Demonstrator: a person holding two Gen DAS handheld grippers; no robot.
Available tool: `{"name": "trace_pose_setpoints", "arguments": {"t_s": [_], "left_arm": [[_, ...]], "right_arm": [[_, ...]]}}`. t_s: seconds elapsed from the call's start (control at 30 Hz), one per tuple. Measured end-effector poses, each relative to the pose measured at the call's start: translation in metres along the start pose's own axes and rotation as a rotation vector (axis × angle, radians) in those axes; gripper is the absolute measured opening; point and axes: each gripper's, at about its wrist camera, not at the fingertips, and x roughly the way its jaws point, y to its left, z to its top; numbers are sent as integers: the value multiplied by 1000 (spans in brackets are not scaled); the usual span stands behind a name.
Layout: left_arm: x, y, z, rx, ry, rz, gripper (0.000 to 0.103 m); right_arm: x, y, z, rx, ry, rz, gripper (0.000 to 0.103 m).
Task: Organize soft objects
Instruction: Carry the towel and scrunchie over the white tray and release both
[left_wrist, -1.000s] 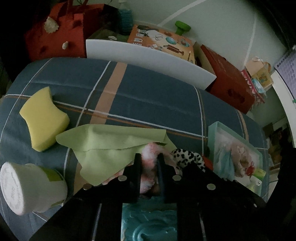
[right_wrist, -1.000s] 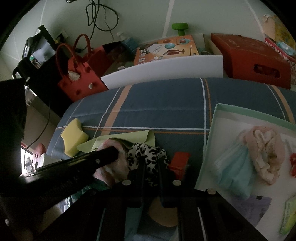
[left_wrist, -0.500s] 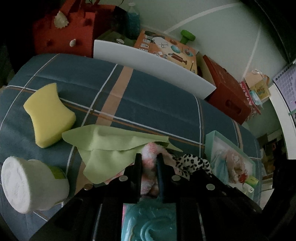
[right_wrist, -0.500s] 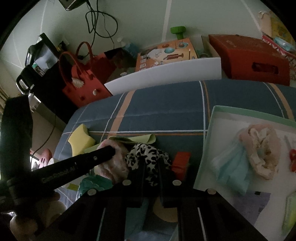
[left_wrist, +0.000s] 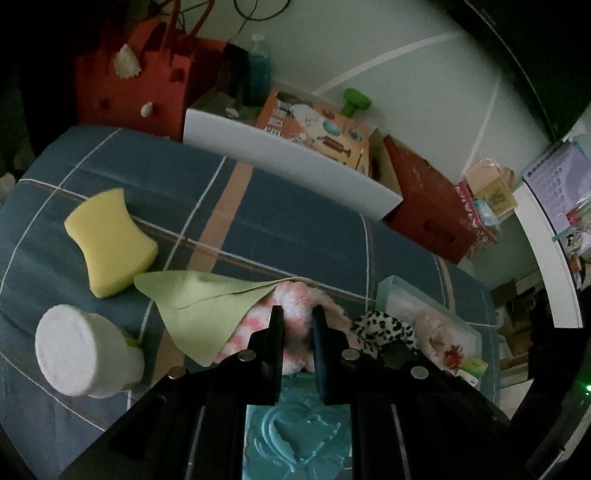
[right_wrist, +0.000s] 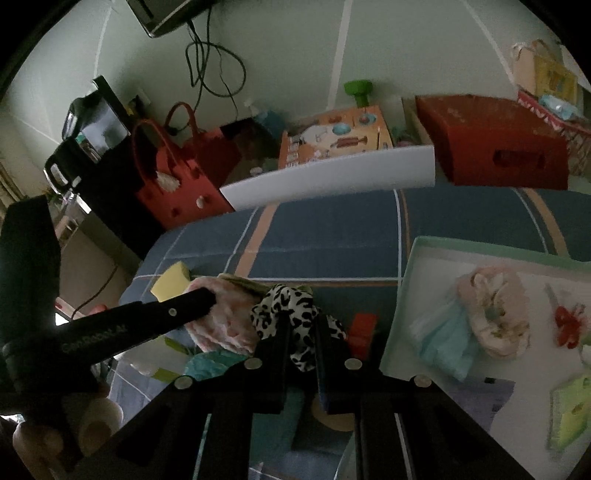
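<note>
The left hand-held gripper (left_wrist: 297, 314) is clamped on the pink fluffy cloth (left_wrist: 295, 299), jaws pinched narrow with the pile squeezed between them, while the right hand-held gripper (right_wrist: 301, 323) is closed just as tight on the leopard-print scrunchie (right_wrist: 284, 306). Taking the white tray (right_wrist: 413, 280) as our landmark: both soft things hang together just to its left, off the blue plaid bed (left_wrist: 288, 225), and the tray already holds a pale blue cloth (right_wrist: 441, 339) and a pink scrunchie (right_wrist: 491, 314). A green cloth (left_wrist: 199, 306) is draped over the far edge of the pink one (that could be the snag), and a yellow sponge (left_wrist: 109, 240) and a white cup (left_wrist: 79, 356) on its side lie further left of the tray, well clear of it. The step in hand looks like carrying these two across to the tray. To do it well, I'd say keep both grips firm, get the pink cloth high enough that the green one slides off rather than trailing along, and keep the two hands apart so fluff and scrunchie don't tangle. Then bring each over a bare patch of the tray, beside the pieces already there, and let go only when low.
</note>
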Motion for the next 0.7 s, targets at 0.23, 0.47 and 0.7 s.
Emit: {"name": "trace_pose_setpoints", "arguments": {"t_s": [0.23, 0.47, 0.7], "left_arm": [[-23, -1, 4, -7, -55, -32, 13], [-51, -4, 7, -28, -110, -114, 13], [-74, 2, 9, -60, -166, -147, 13]], "right_arm": [[-20, 6, 6, -7, -54, -5, 13], [-48, 8, 12, -14, -126, -12, 13], [-55, 7, 12, -7, -143, -16, 13]]}}
